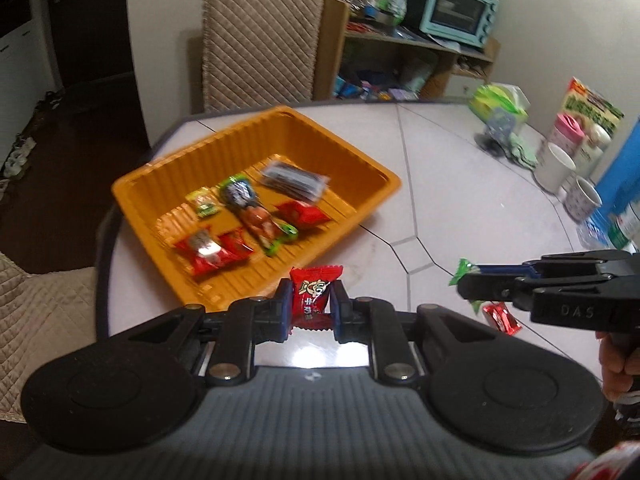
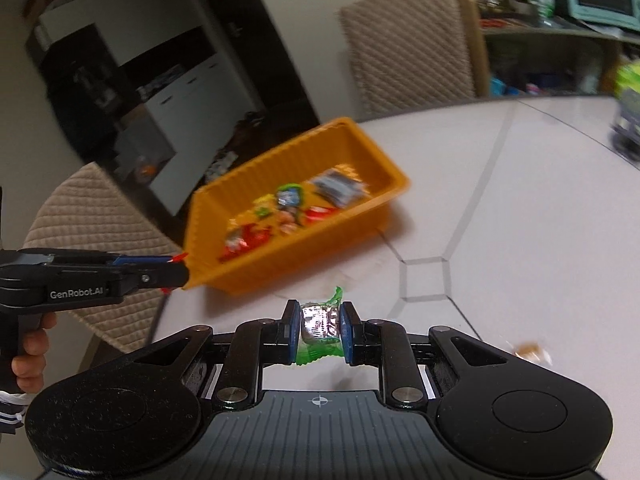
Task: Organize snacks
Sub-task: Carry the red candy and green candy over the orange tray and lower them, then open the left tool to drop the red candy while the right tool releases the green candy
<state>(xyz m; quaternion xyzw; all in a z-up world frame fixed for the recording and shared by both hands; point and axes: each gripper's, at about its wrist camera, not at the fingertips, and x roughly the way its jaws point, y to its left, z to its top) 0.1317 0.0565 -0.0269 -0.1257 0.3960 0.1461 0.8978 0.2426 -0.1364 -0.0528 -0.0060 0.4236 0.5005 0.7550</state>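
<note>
Both grippers (left [image 1: 311,300], right [image 2: 320,326]) tilt downward, clamping candies.

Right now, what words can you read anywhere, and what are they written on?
"DAS": on the side of the right gripper.
"GenRobot.AI": on the side of the left gripper.
Red candy held in the left gripper: printed characters, too blurred to read.
Box at the table's far edge: print too small to read.

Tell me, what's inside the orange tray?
Inside the orange tray lie red candies, a long green-ended snack, a small yellow-green packet and a dark packet. Anything underneath them is hidden.
</note>
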